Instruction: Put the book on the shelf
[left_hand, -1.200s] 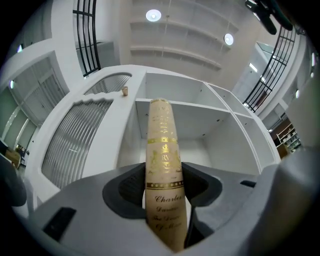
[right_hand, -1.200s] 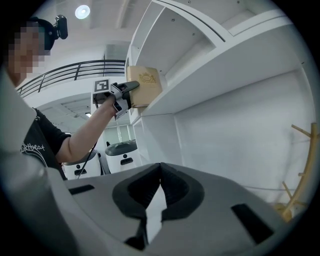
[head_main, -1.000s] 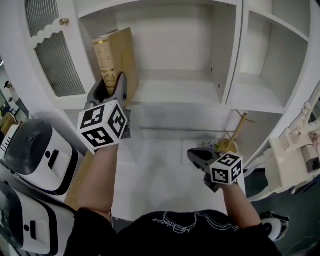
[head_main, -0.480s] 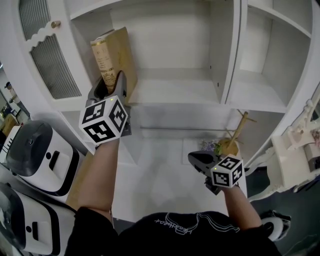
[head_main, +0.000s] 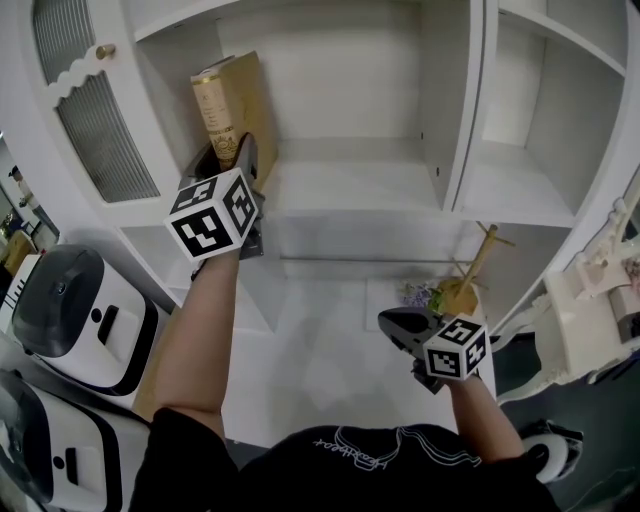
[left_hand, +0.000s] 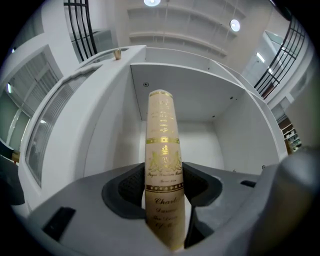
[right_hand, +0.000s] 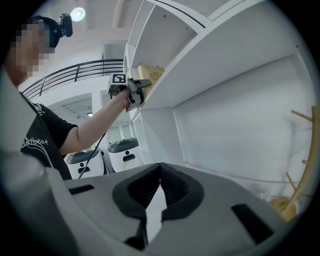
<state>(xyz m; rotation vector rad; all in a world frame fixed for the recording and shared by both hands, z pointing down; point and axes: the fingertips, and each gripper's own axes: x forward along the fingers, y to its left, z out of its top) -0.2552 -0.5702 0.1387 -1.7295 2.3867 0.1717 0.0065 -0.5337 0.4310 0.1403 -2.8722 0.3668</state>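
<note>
A tan book (head_main: 229, 97) with gold lettering on its spine stands upright at the left end of the white shelf (head_main: 350, 186), close to the side wall. My left gripper (head_main: 231, 152) is shut on its lower spine; in the left gripper view the book (left_hand: 162, 150) rises between the two pads of the left gripper (left_hand: 163, 191). Whether the book's foot rests on the shelf board is hidden. My right gripper (head_main: 396, 322) hangs low at the right, shut and empty, its pads touching in the right gripper view (right_hand: 159, 187), where the book (right_hand: 155, 74) shows far off.
A cabinet door with ribbed glass (head_main: 90, 120) stands open left of the book. A vertical divider (head_main: 455, 110) bounds the compartment on the right. White rounded machines (head_main: 80, 310) sit low left; a wooden rack (head_main: 470, 270) and white furniture (head_main: 590, 300) low right.
The left gripper has carried the book a little up and deeper into the shelf, and the book stands straighter. The right gripper has stayed about where it was.
</note>
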